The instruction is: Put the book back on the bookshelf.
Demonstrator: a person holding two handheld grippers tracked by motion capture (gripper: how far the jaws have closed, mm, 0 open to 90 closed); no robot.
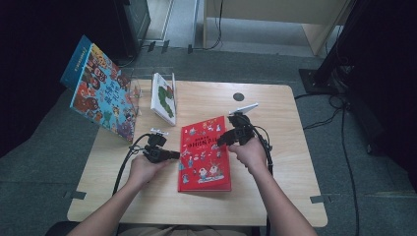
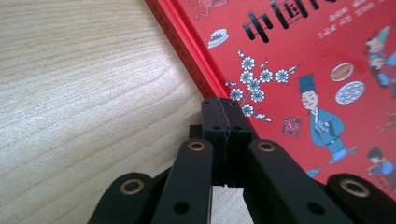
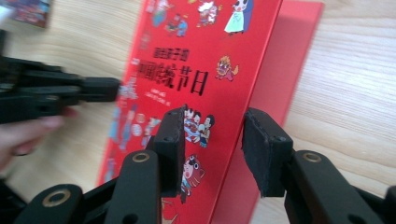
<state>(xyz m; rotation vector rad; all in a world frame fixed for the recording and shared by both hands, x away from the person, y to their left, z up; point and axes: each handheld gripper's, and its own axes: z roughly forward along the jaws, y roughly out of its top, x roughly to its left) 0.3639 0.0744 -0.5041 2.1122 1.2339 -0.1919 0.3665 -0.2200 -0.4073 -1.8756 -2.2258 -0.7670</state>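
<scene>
We see a light wooden table [image 1: 275, 187] on a grey carpet floor [image 1: 44, 162], with dark stands and cables [image 1: 344, 142] at the right and a pale wooden cupboard [image 1: 275, 14] at the far side. A small dark round spot [image 1: 238, 97] sits near the far edge of the table.

At the far left a big blue picture book [image 1: 101, 88] leans up on a clear stand. Just right of it a white book with a green picture [image 1: 164, 97] stands upright.

The red book [image 1: 204, 155] lies in the middle of the table, close to our near side. Its cover is lifted up at the right edge, and we can see the red inside under it.

Our left gripper [image 2: 225, 135] is shut tight with nothing in it, and its tip rests at the left edge of the red book. Our right gripper [image 3: 212, 149] has the raised cover edge between its two pads, but there is a gap, so the pads do not press on it.

The table is bare on the right and near us. The two far books crowd the far left corner.
</scene>
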